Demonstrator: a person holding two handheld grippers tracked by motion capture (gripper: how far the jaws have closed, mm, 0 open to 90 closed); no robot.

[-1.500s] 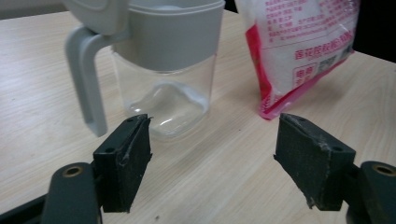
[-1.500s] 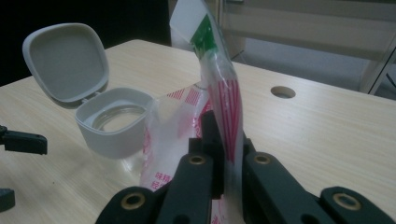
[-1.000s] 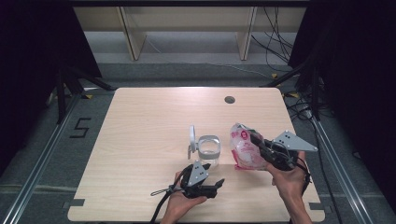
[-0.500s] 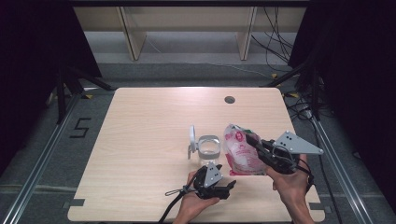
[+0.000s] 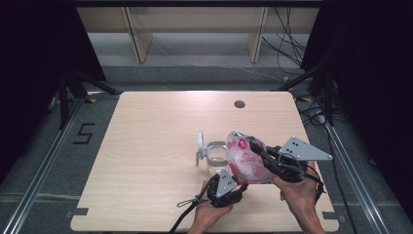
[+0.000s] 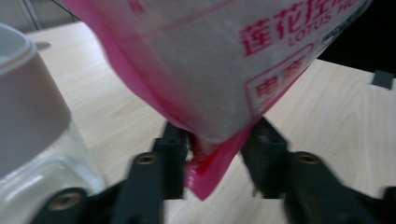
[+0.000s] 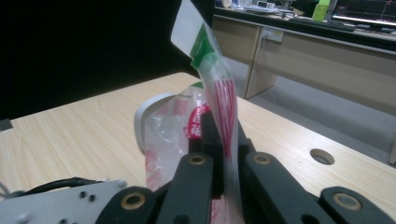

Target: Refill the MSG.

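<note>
Pale wood table (image 5: 146, 146) lies bare far and left; my right gripper (image 5: 265, 158) clamps the bag (image 5: 246, 161), left gripper (image 5: 234, 187) closing around its corner.

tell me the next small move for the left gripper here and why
Probably finish closing the left gripper on the pink bottom corner of the bag. Its jaws have just been closing, and that corner hangs between the fingers, apparently not yet firmly pinched. The right gripper already clamps the bag's top, and the open jar stands just beside it, so a lower grip would let the bag be tipped.
</note>
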